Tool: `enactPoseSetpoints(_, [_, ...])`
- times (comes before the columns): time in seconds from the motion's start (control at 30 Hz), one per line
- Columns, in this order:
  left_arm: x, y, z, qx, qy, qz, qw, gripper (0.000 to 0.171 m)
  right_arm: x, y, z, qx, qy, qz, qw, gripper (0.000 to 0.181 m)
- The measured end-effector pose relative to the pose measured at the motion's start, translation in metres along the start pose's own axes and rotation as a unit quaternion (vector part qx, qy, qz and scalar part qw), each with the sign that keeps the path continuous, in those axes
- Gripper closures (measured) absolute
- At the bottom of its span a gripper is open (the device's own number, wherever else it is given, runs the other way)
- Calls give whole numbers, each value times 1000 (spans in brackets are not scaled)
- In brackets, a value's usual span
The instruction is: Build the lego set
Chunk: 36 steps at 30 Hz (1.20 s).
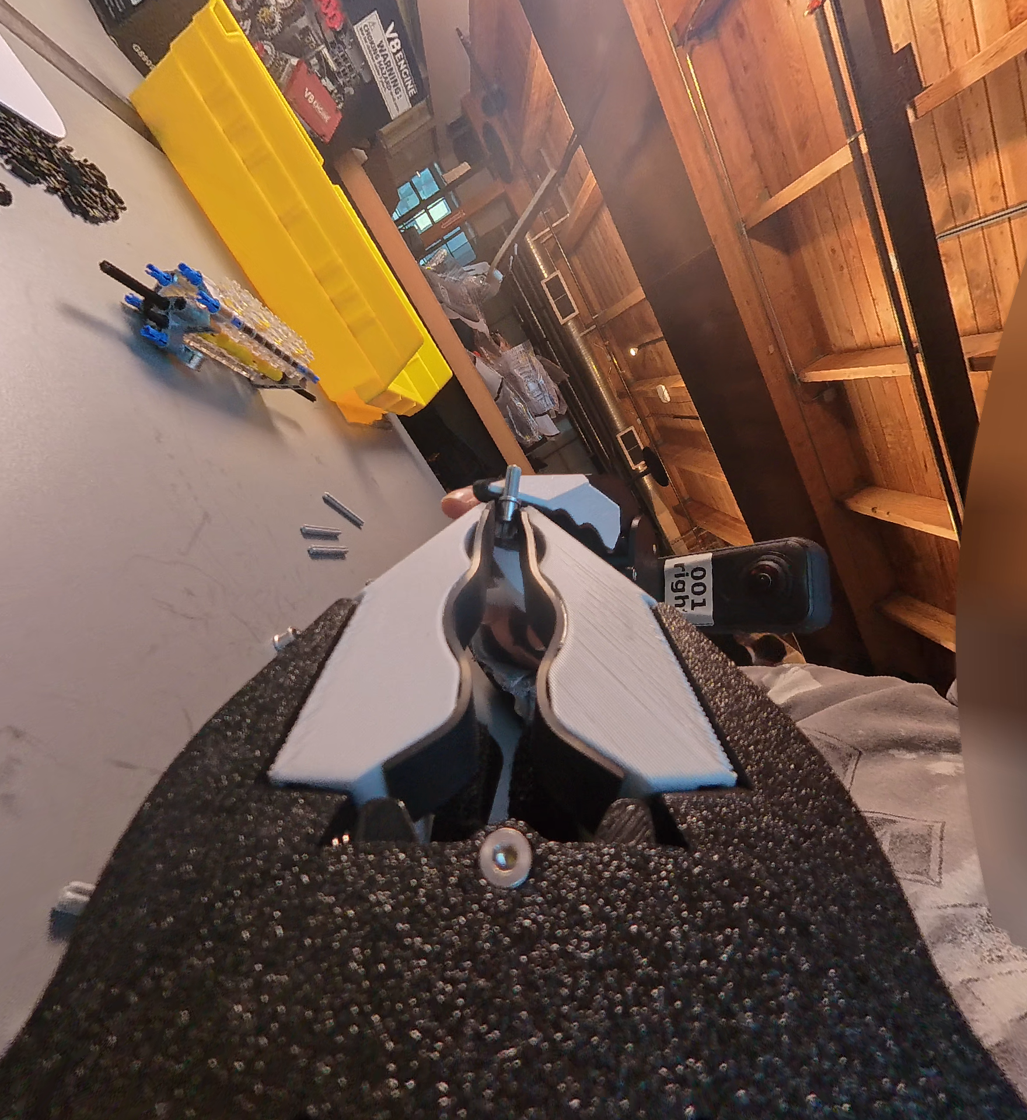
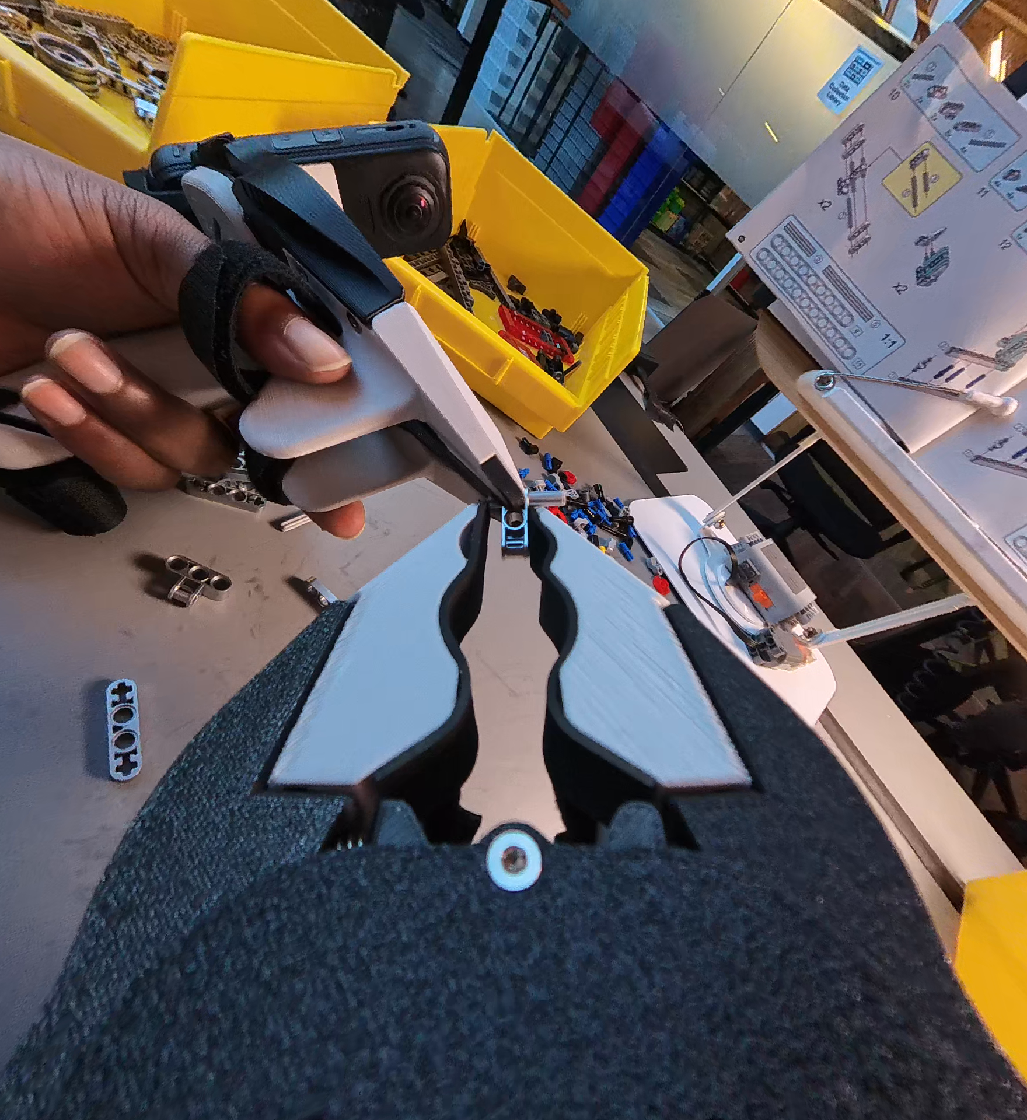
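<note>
My left gripper (image 1: 501,526) is shut on a small grey pin (image 1: 511,485) that sticks out past its tips. My right gripper (image 2: 514,528) is shut on a small grey connector (image 2: 514,526) with a round hole and holds it upright above the table. In the right wrist view the left gripper (image 2: 508,492), held by a hand (image 2: 105,339), meets the connector from above, with the pin (image 2: 546,498) at the connector's top end. In the left wrist view the right gripper (image 1: 487,491) reaches in from the right and crosses the pin.
Yellow bins (image 2: 535,291) with parts stand at the back; one shows in the left wrist view (image 1: 281,200). An instruction sheet (image 2: 923,242) leans on a stand at the right. A motor with a cable (image 2: 766,594), loose small pins (image 2: 596,515), a grey beam (image 2: 123,727) and a small assembly (image 1: 220,321) lie on the table. The tips of both grippers are at nearly the same place.
</note>
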State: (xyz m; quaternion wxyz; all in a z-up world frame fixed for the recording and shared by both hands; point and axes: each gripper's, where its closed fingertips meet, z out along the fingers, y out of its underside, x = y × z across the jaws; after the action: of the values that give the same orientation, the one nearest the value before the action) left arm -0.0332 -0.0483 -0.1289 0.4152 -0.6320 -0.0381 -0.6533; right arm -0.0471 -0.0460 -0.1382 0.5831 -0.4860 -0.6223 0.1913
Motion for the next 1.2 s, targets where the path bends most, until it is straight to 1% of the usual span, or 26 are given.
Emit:
enactPoseSetpoints(0.03, [0, -1, 0, 1, 0, -1, 1000, 167, 0, 0, 0, 1, -1, 2, 1000, 166])
enactPoseSetpoints(0.1, [-1, -2, -1, 2, -1, -5, 1000, 167, 5, -2, -1, 6, 10, 1, 1000, 149])
enactPoseSetpoints(0.13, [-1, -2, -1, 2, 0, -7, 1000, 167, 7, -4, -2, 13, 14, -3, 1000, 145])
enactPoseSetpoints(0.2, [-2, -1, -1, 0, 1, -12, 1000, 168, 10, -4, -3, 15, 22, -19, 999, 150])
enactPoseSetpoints(0.3, [-3, 0, -1, -3, 1, -19, 1000, 168, 5, -2, -2, 18, 15, -35, 999, 160])
enactPoseSetpoints(0.77, [-8, 3, -1, -8, 5, -48, 999, 168, 3, 3, -1, 9, -4, -37, 999, 161])
enactPoseSetpoints(1.2, [-8, 4, -1, -14, 9, -54, 998, 168, 2, 3, -3, 14, -10, -49, 999, 161])
